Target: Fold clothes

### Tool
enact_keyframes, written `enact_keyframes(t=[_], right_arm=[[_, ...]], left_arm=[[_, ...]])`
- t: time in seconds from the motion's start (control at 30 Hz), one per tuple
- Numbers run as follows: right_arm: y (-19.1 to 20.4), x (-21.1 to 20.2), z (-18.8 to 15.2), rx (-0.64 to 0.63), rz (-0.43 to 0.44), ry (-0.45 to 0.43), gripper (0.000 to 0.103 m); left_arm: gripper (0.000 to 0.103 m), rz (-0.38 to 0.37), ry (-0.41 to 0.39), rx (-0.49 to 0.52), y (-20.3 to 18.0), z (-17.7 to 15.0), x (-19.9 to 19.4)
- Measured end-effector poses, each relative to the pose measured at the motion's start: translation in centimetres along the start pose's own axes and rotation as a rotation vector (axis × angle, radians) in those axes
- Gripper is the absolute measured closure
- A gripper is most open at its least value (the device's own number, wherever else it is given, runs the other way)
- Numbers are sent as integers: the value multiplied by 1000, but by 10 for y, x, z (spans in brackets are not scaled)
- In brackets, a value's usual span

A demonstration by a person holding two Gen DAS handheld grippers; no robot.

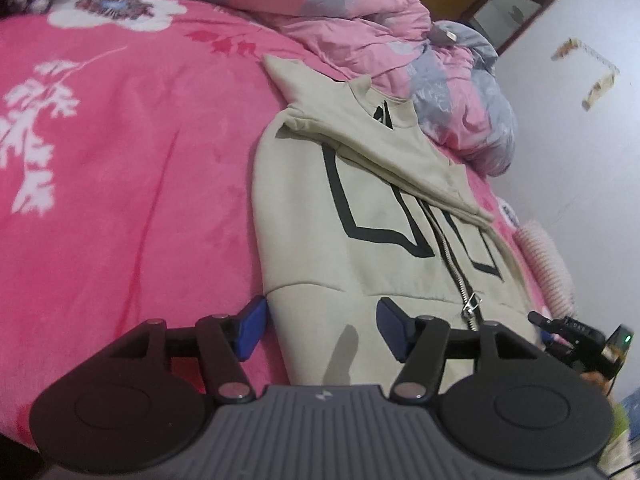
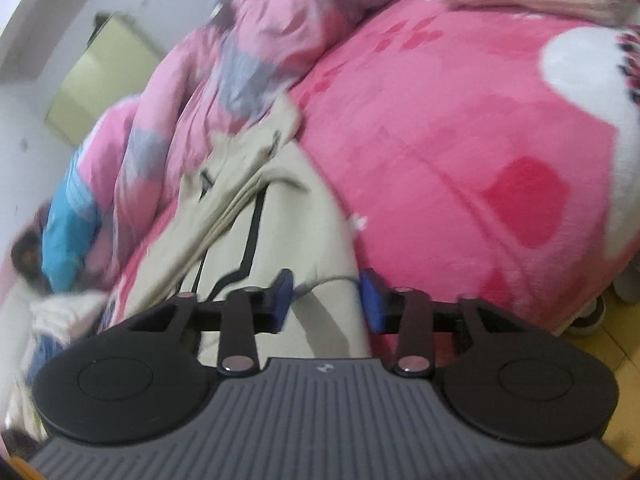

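Beige zip hoodie (image 1: 360, 208) lies centre frame on the pink blanket (image 1: 120, 160), one sleeve folded across its chest; bottom fold left. Your left gripper (image 1: 320, 328) is half open at the hem, right gripper (image 2: 326, 300) narrower, both empty

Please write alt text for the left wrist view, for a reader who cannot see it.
A beige zip-up hoodie with black outline print lies on a pink floral blanket, sleeves folded in. The left tongs stand open over its bottom hem, gripping nothing. A crumpled pink-grey duvet lies behind.
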State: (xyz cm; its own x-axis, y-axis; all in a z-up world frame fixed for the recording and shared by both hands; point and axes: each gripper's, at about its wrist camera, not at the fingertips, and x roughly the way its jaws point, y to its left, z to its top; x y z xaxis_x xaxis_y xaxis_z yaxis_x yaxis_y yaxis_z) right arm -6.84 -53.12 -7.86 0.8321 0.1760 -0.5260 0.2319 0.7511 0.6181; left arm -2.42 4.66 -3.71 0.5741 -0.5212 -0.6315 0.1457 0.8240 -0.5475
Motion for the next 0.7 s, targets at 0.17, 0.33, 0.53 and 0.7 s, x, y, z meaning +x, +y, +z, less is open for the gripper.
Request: enact_keyframes(t=[0.17,0.33,0.53,0.7], right_arm=[[16,-10,2,-127,-44,-22,94],[8,-6,-2,-145,-87,6,89],[42,-34,1,-234,-140,-96,83],[96,-24,-1,-371,3,-99,83]], left_arm=[[42,19,5,44,-5,-2,0],[44,38,0,53,-6,-3,-7],[44,91,-116,142,-14,5,-36],[44,74,-168,338,-50,17,-16]])
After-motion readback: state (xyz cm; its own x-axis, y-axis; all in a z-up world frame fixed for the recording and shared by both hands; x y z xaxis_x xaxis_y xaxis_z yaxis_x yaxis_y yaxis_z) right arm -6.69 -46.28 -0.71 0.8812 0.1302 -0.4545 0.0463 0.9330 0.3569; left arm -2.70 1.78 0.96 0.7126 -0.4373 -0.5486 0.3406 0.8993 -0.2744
